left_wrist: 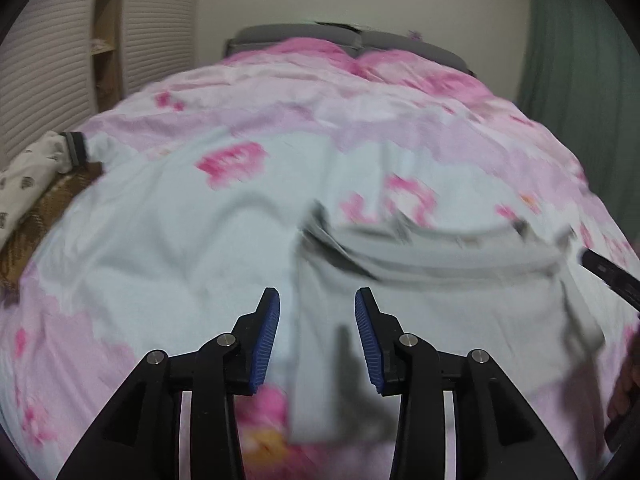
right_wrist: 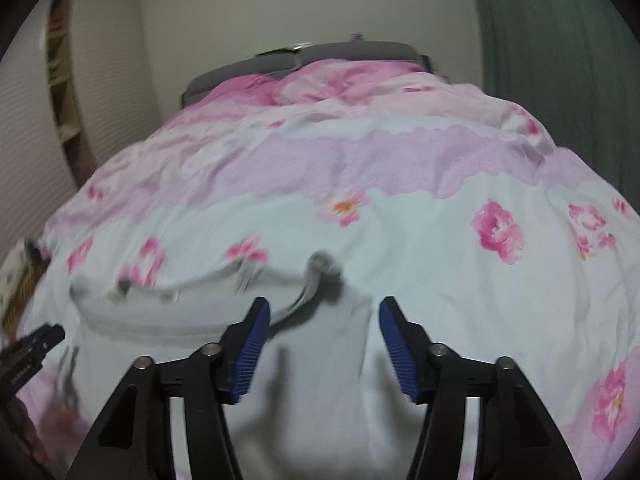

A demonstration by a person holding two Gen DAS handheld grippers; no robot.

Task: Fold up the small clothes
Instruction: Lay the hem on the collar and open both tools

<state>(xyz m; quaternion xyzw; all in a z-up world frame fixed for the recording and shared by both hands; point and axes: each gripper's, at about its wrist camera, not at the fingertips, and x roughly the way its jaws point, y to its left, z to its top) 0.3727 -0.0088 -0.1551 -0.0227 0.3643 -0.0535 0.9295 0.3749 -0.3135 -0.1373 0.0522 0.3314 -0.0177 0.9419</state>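
On the flowered bedcover [left_wrist: 168,240] before you lies the pale garment [left_wrist: 440,280], soft and light. Both your claws, left gripper [left_wrist: 317,332] and right gripper [right_wrist: 324,344], stand open and empty; take its edge.

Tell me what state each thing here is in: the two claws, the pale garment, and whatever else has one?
Left gripper: open, holding nothing.
Right gripper: open, holding nothing.
Pale grey garment: lying on the bed, not neatly folded; blurred.
Floral duvet: spread over the bed, wrinkled.
Patterned white garment: bunched at the bed's left edge.
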